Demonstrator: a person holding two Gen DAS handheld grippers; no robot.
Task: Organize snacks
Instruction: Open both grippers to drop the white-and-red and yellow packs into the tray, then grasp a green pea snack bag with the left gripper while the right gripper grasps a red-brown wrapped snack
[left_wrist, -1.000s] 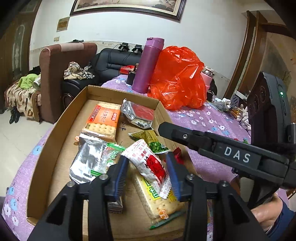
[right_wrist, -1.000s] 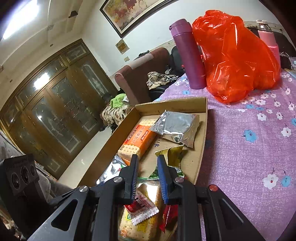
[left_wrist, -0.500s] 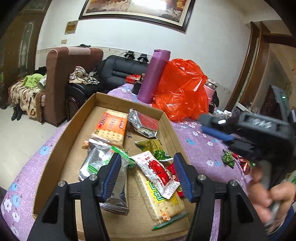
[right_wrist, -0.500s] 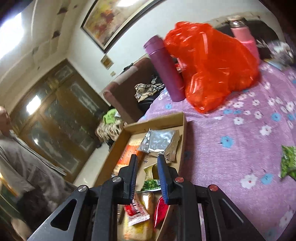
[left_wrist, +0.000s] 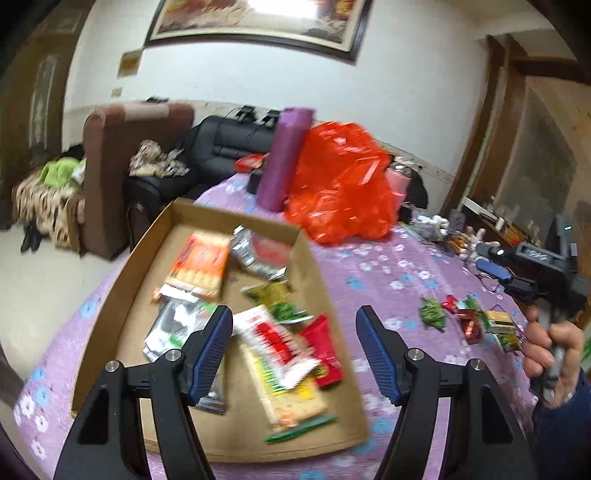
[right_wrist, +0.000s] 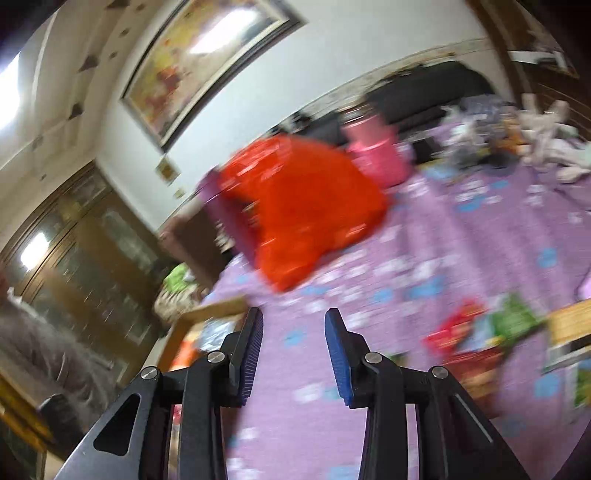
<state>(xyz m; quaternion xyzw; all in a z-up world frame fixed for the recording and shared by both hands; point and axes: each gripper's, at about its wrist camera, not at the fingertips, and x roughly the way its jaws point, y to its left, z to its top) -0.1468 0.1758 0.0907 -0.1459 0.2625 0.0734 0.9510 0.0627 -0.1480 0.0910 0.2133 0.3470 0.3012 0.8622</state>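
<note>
Left gripper (left_wrist: 294, 350); snack labels (left_wrist: 275, 338) blurred

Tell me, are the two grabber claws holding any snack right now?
No, neither one. The left gripper is opening above the brown cardboard box of snacks, touching none. The right gripper is opening too, with only purple flowered tablecloth between its jaws.

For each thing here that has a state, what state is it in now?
cardboard box: open, snacks inside
purple bottle: upright, closed
red bag: bunched on table
loose snacks: outside box
left tool: opening, empty
right tool: opening, empty
</note>
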